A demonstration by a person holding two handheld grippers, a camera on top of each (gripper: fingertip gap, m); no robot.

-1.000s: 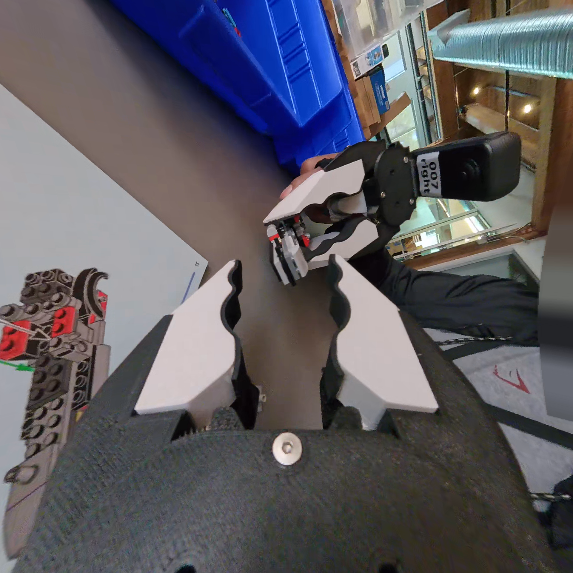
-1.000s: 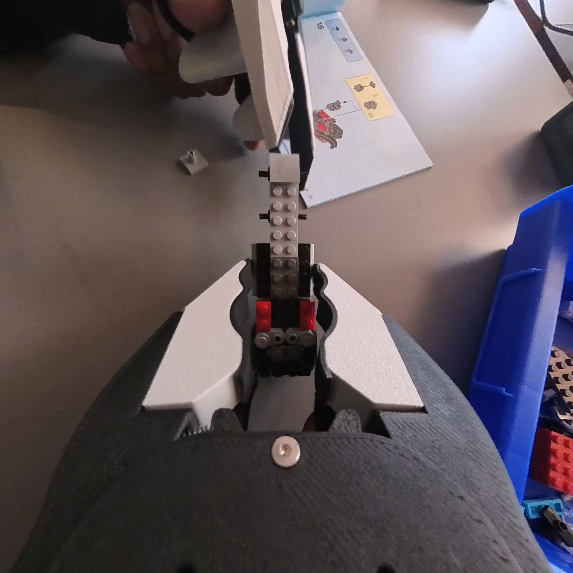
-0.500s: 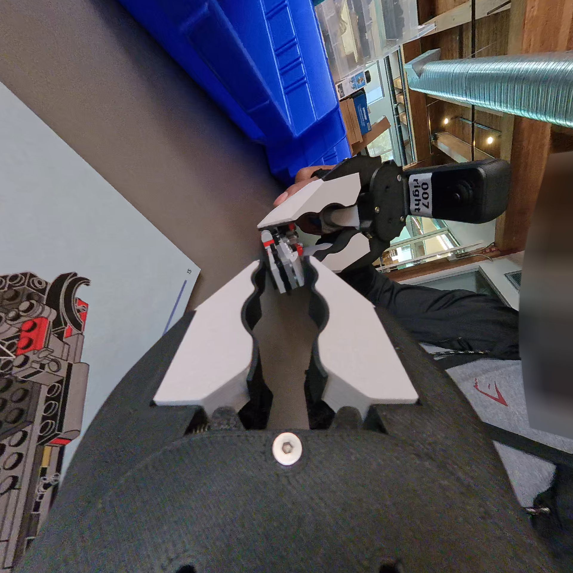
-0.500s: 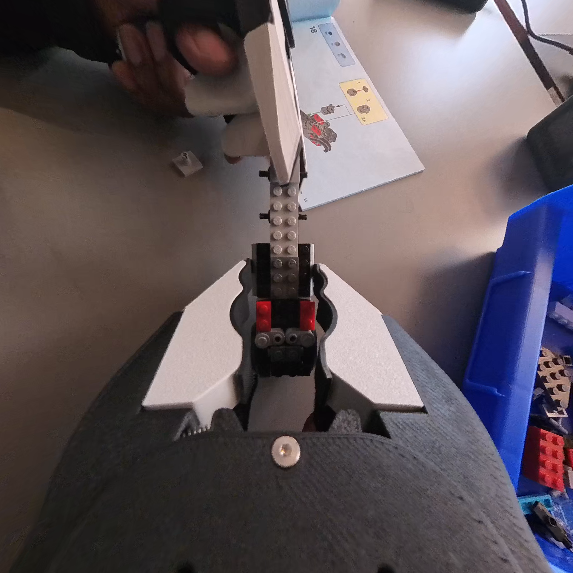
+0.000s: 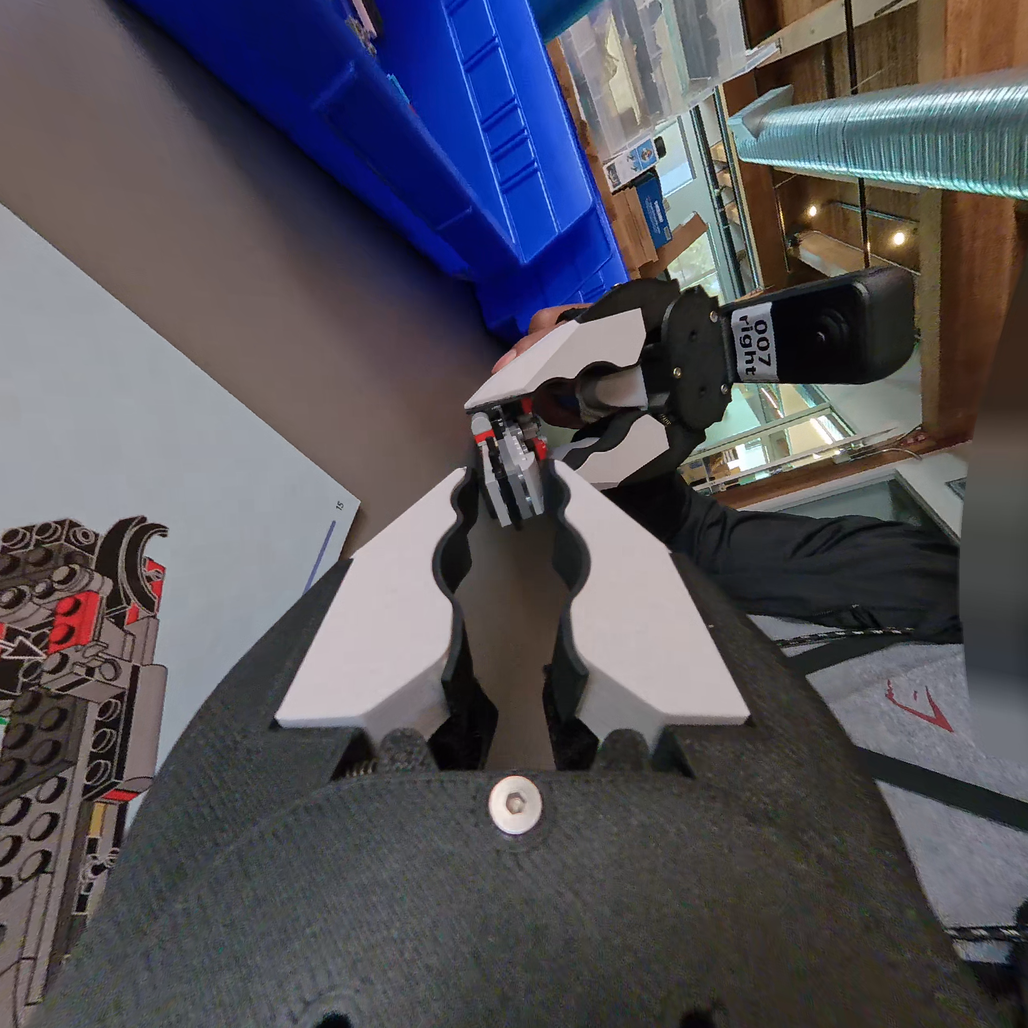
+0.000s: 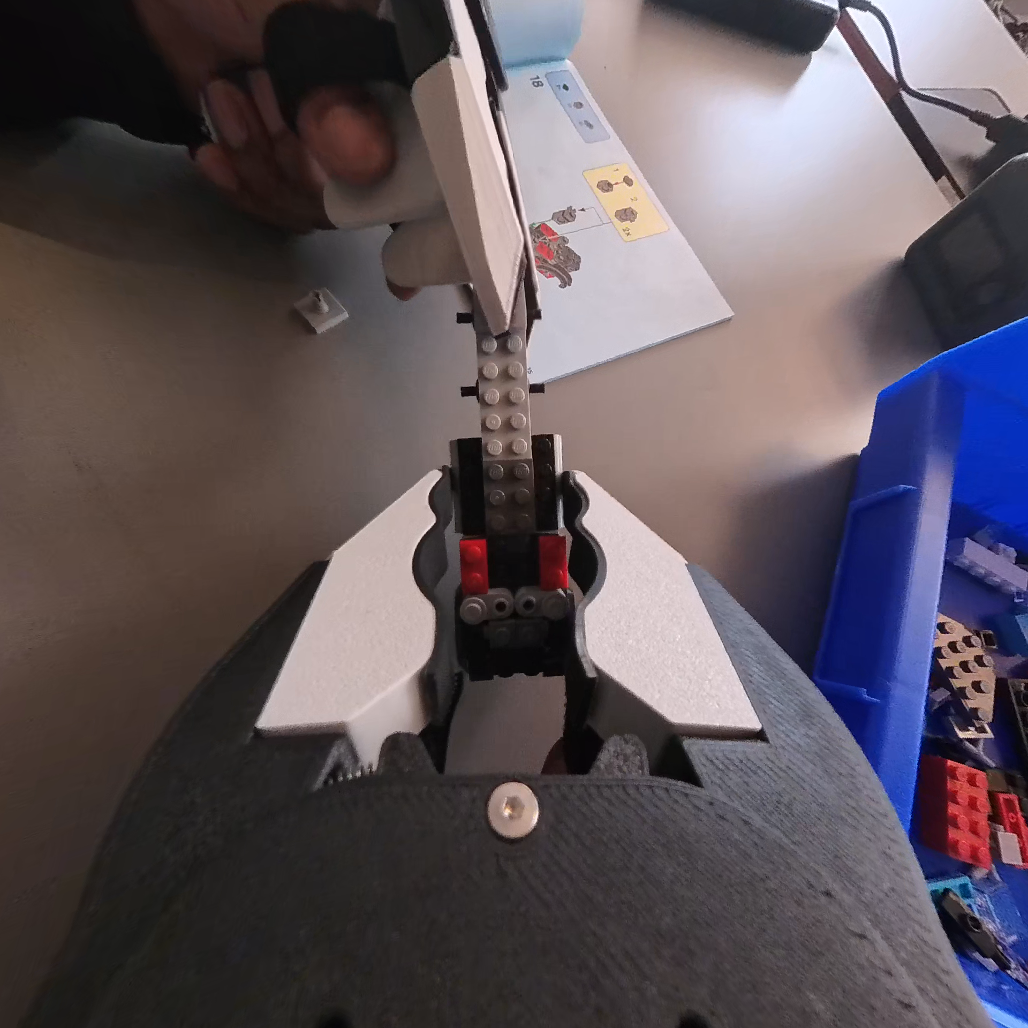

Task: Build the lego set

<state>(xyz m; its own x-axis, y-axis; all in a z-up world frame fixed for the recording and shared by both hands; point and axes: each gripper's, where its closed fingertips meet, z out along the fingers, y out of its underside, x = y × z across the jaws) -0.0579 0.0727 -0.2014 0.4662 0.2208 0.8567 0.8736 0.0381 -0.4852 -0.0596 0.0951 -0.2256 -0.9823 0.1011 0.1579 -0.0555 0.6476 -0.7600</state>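
A grey, black and red lego model (image 6: 509,500) is held lengthwise in my right gripper (image 6: 509,478), which is shut on its thick black and red end. The model's long grey studded plate sticks out forward above the table. My left gripper (image 5: 512,475) is closed on the far end of the model (image 5: 512,489), with its fingertips on either side. In the right wrist view the left gripper (image 6: 514,317) comes in from above, edge on, and hides the plate's tip. The right gripper (image 5: 514,431) also shows in the left wrist view, facing mine.
An open instruction booklet (image 6: 612,250) lies on the grey table beyond the model, and also shows in the left wrist view (image 5: 139,389). A small grey piece (image 6: 320,311) lies loose to the left. A blue bin (image 6: 945,556) with loose bricks stands right. A dark device (image 6: 973,267) sits far right. My left and right fingertips are right by each other. The dark device (image 6: 973,267) is about equally far from each gripper, around 25 cm.
My left gripper has moved forward onto the far end of the model and its jaws have closed from wide open to around it. The right gripper has kept hold of the model.
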